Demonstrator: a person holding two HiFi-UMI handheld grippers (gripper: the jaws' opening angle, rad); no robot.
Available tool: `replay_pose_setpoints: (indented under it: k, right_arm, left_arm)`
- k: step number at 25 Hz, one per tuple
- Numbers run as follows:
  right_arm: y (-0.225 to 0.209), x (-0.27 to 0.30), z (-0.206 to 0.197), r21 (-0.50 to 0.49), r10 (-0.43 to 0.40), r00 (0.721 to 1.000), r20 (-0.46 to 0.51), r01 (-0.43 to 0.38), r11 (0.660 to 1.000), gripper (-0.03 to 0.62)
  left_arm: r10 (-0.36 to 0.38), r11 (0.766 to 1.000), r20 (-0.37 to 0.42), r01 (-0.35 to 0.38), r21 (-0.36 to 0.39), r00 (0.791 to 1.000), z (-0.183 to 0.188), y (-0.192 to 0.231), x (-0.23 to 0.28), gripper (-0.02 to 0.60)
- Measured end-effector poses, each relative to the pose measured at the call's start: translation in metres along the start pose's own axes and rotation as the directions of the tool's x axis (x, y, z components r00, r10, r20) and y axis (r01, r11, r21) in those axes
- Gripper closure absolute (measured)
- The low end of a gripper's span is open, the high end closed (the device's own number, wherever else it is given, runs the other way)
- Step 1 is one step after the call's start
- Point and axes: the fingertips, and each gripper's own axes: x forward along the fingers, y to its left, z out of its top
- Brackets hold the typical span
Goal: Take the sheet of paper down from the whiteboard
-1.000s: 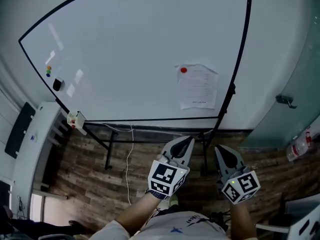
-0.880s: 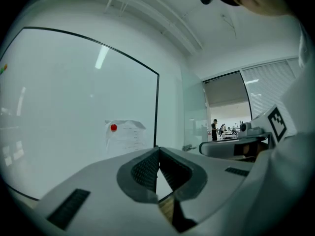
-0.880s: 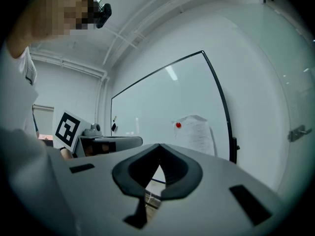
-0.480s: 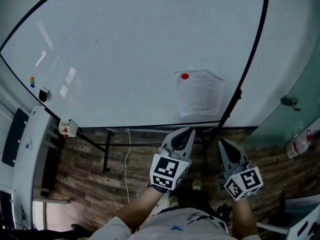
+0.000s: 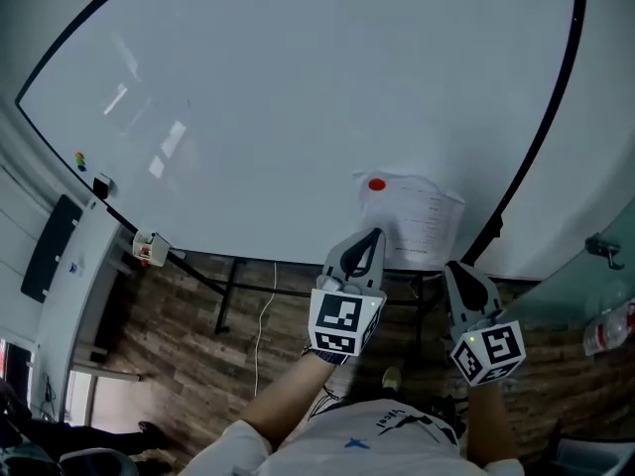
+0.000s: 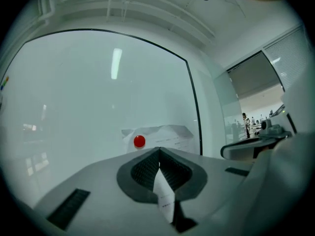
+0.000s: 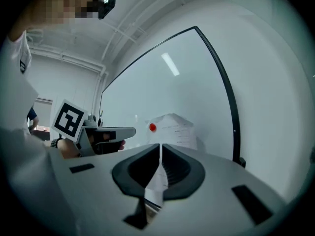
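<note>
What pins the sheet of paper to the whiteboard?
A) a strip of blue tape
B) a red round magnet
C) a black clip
B: a red round magnet sits at the upper left corner of the sheet of paper.

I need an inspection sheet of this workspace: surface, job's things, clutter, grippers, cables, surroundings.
Surface: whiteboard, blank, on a black frame.
Job's things: sheet of paper, wrinkled, held at the board's lower right by a red magnet at its upper left corner.
Clutter: coloured magnets and a small dark block at the board's left edge; a white and red box below them.
Grippers: left gripper and right gripper both shut, empty, short of the sheet.
Cables: a white cable hangs below the board.
Surroundings: wooden floor; glass wall and a bottle at the right.
</note>
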Motion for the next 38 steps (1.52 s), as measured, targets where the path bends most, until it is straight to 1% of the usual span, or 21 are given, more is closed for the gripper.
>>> replay_pose_setpoints:
  k: [4,8,9,10,11,12,13,16,23,29,34,38]
  right_arm:
    - [-0.025,0.017,0.001,-0.012,0.020,1.000,-0.012,-0.020,1.000,0.583]
    - [-0.050,0.027,-0.005,-0.011,0.022,0.999,-0.025,-0.023,1.000,0.580]
    - [-0.055,0.029,-0.005,-0.011,0.022,0.999,-0.029,-0.023,1.000,0.575]
    - [-0.060,0.031,-0.007,-0.007,0.026,0.999,-0.034,-0.026,1.000,0.556]
    - [-0.064,0.033,-0.009,-0.003,0.031,0.999,-0.037,-0.031,1.000,0.532]
    - [-0.067,0.035,-0.011,0.002,0.038,0.999,-0.040,-0.038,0.999,0.523]
    - [-0.069,0.037,-0.013,0.005,0.044,0.998,-0.041,-0.044,0.999,0.520]
    - [-0.073,0.044,-0.021,0.009,0.061,0.997,-0.052,-0.061,0.998,0.510]
    - [-0.079,0.056,-0.026,0.011,0.090,0.993,-0.071,-0.089,0.996,0.499]
    - [-0.081,0.067,-0.030,0.014,0.116,0.990,-0.079,-0.116,0.993,0.499]
    - [-0.084,0.076,-0.034,0.018,0.123,0.989,-0.086,-0.122,0.992,0.499]
    - [-0.087,0.084,-0.032,0.022,0.117,0.990,-0.075,-0.115,0.993,0.500]
  left_arm:
    - [0.080,0.997,0.048,-0.080,0.002,0.996,0.009,0.011,0.026,0.568]
    - [0.162,0.987,0.079,-0.163,0.011,0.984,0.016,0.022,0.042,0.567]
    - [0.183,0.983,0.086,-0.185,0.014,0.979,0.017,0.025,0.045,0.566]
    - [0.203,0.979,0.093,-0.205,0.017,0.975,0.019,0.027,0.048,0.563]
    - [0.222,0.974,0.097,-0.225,0.019,0.970,0.019,0.030,0.050,0.544]
    - [0.239,0.970,0.099,-0.243,0.023,0.966,0.018,0.033,0.053,0.505]
    - [0.255,0.966,0.098,-0.259,0.028,0.962,0.017,0.035,0.055,0.480]
    - [0.290,0.955,0.090,-0.295,0.045,0.953,0.013,0.039,0.063,0.451]
    - [0.343,0.934,0.087,-0.349,0.075,0.935,0.011,0.045,0.075,0.448]
    - [0.363,0.924,0.123,-0.374,0.085,0.924,0.013,0.046,0.073,0.449]
    - [0.360,0.924,0.135,-0.373,0.083,0.923,0.011,0.047,0.071,0.449]
    - [0.349,0.928,0.132,-0.362,0.090,0.928,0.012,0.048,0.071,0.449]
